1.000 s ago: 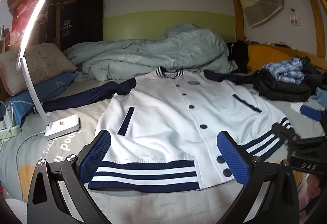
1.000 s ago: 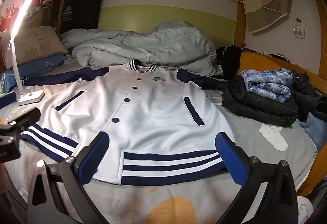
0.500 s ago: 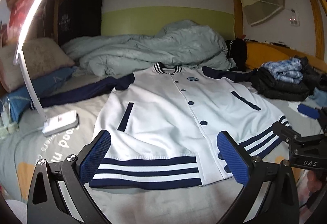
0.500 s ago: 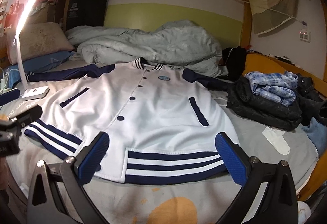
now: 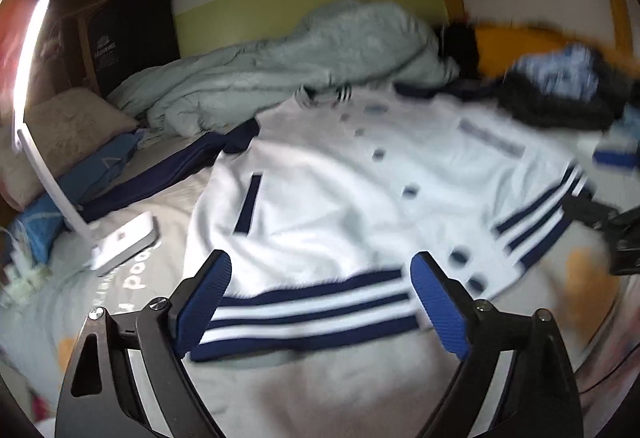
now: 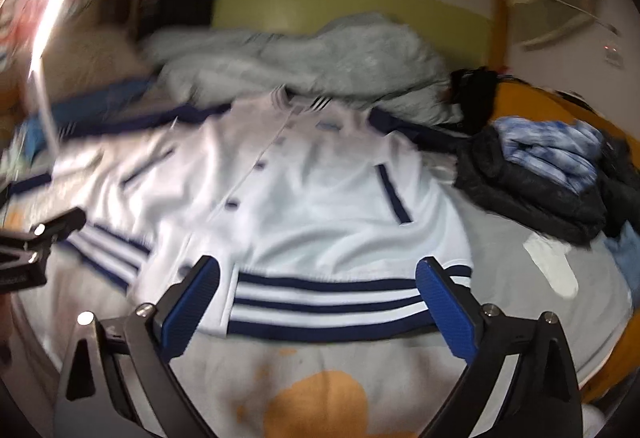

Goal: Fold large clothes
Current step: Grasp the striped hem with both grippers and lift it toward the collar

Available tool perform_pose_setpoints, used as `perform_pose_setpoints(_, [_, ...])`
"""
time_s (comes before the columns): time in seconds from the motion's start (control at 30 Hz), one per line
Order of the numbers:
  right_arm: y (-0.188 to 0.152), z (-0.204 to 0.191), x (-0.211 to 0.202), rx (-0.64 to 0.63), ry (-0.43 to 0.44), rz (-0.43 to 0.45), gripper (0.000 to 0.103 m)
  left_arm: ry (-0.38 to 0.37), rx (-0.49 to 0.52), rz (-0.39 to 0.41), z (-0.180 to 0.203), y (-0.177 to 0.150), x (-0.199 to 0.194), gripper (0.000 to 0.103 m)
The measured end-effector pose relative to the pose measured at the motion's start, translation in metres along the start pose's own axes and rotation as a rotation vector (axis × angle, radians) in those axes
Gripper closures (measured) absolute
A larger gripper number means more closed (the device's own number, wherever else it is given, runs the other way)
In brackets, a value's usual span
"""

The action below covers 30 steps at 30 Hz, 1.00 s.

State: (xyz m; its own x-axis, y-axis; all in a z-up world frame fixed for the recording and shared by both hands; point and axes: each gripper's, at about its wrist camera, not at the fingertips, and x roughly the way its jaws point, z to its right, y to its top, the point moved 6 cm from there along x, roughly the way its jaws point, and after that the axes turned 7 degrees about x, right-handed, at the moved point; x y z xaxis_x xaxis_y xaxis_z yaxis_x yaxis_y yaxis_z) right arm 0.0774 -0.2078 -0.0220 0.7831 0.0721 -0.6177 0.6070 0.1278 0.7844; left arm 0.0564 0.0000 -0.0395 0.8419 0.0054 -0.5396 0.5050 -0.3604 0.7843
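Both cameras have swung closer to the jacket point(image 5: 352, 198) than half a second ago, and both views now blur. The white jacket with navy sleeves and striped hem lies spread flat, front up, on the grey bedsheet point(image 5: 328, 390) of a bunk bed. The left gripper point(image 5: 320, 302) and right gripper point(image 6: 318, 302) hover over the hem, jaws wide apart and holding nothing. A rumpled pale duvet point(image 5: 288, 66) is heaped behind the collar, a lit lamp point(image 5: 120, 238) stands to the left, and piled dark clothes point(image 6: 532, 182) sit to the right.
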Motion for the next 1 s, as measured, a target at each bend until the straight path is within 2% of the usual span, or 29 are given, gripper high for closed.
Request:
perform_pose_setpoints(0.2, [-0.041, -0.031, 0.020, -0.248, 0.078, -0.156, 0.007, -0.076, 0.147, -0.103, 0.025, -0.032, 0.015, 0.013])
perform_pose_setpoints(0.33, [-0.057, -0.046, 0.037, -0.359, 0.019, -0.179, 0.007, -0.063, 0.232, -0.161, 0.040, -0.047, 0.036, 0.012])
perform_pose_setpoints(0.37, [-0.058, -0.046, 0.042, -0.372, -0.002, -0.182, 0.007, -0.059, 0.238, -0.172, 0.041, -0.051, 0.041, 0.009])
perform_pose_setpoints(0.43, [-0.056, -0.042, 0.051, -0.364, -0.018, -0.186, 0.006, -0.056, 0.196, -0.179, 0.034, -0.050, 0.047, 0.002])
perform_pose_setpoints(0.5, [-0.049, -0.035, 0.054, -0.339, -0.043, -0.156, 0.004, -0.006, 0.156, -0.185, 0.020, -0.045, 0.055, 0.002])
perform_pose_setpoints(0.57, [-0.040, -0.016, 0.060, -0.340, -0.196, -0.098, 0.005, 0.057, 0.130, -0.206, 0.005, -0.046, 0.070, 0.001])
perform_pose_setpoints(0.63, [-0.037, -0.001, 0.066, -0.307, -0.245, -0.081, 0.005, 0.060, 0.064, -0.206, -0.009, -0.047, 0.077, 0.000])
perform_pose_setpoints(0.7, [-0.032, 0.015, 0.067, -0.265, -0.296, -0.063, 0.007, 0.101, 0.031, -0.195, -0.022, -0.048, 0.079, 0.001])
perform_pose_setpoints(0.73, [-0.030, 0.023, 0.067, -0.268, -0.339, -0.048, 0.013, 0.140, 0.035, -0.186, -0.027, -0.048, 0.080, 0.006])
perform_pose_setpoints(0.8, [-0.029, 0.037, 0.070, -0.256, -0.401, -0.038, 0.020, 0.236, 0.052, -0.173, -0.039, -0.050, 0.082, 0.021])
perform_pose_setpoints(0.87, [-0.029, 0.045, 0.070, -0.201, -0.373, -0.046, 0.035, 0.253, 0.028, -0.181, -0.048, -0.052, 0.085, 0.046])
perform_pose_setpoints(0.93, [-0.030, 0.047, 0.069, -0.179, -0.348, -0.053, 0.069, 0.255, -0.007, -0.182, -0.056, -0.053, 0.085, 0.063])
perform_pose_setpoints(1.0, [-0.030, 0.048, 0.067, -0.171, -0.355, -0.037, 0.081, 0.262, -0.027, -0.157, -0.062, -0.052, 0.079, 0.074])
